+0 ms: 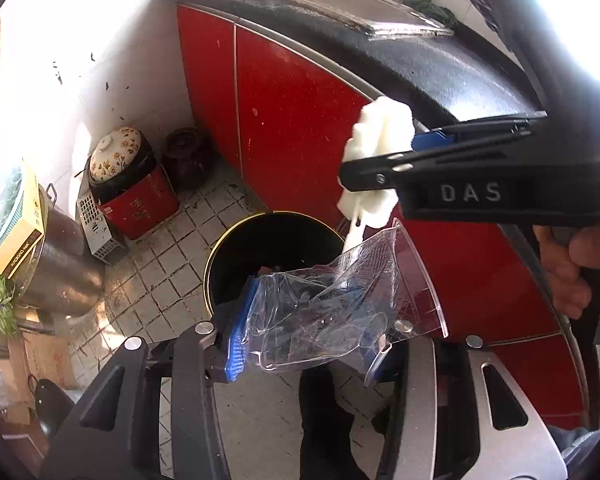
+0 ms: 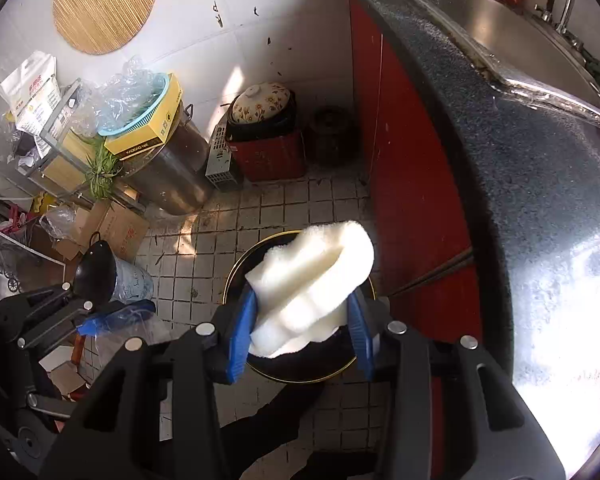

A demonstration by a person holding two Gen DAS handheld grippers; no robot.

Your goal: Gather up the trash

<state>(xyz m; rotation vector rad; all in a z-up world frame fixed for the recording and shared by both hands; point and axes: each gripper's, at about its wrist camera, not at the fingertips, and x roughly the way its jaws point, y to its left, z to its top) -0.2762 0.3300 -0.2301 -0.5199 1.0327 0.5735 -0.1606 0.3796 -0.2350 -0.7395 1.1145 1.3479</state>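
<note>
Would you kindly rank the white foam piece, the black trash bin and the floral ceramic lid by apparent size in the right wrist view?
1. Black round trash bin, partly hidden.
2. White foam piece; nearness to the camera enlarges it, so its rank against the bin is unsure.
3. Floral ceramic lid, smallest and farthest.

Black tongs (image 2: 302, 334), blue pads (image 2: 240, 330), silver screws

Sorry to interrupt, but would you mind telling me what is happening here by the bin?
A person is collecting trash with two handheld grippers. The right gripper is shut on a piece of white foam, held above the black trash bin on the tiled floor. The left gripper holds a clear plastic package over the same bin. Neither piece has been dropped yet.
</note>
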